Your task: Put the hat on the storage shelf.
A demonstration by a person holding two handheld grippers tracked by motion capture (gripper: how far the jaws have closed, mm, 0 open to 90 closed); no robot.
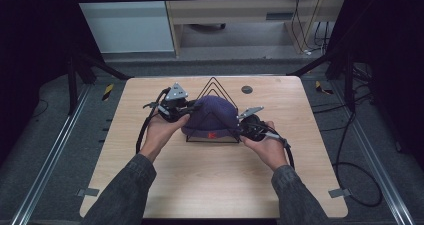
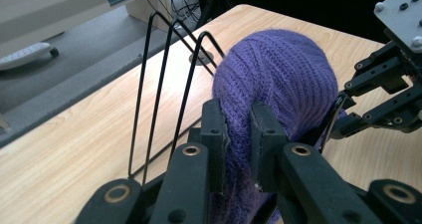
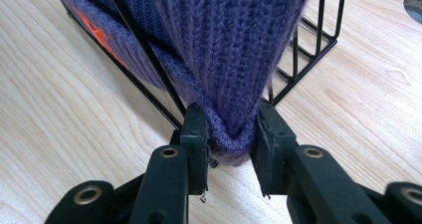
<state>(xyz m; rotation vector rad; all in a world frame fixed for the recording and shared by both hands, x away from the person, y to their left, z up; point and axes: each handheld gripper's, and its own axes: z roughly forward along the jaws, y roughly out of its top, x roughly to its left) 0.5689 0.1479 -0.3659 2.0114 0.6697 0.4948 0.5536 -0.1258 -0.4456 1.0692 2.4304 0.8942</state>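
Now, my left gripper [image 2: 239,134] and right gripper [image 3: 231,134] both clamped on purple knit hat [image 1: 212,116], draped over black wire rack [image 1: 216,87], wooden table [image 1: 210,185].

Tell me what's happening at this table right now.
A person is working a purple knit hat over a black wire rack on the wooden table. The left gripper has pinched a fold of the hat on one side, and the right gripper clamps the hat's edge on the other. The hat sits draped over the rack's triangular wires, its band with an orange mark low at the front.
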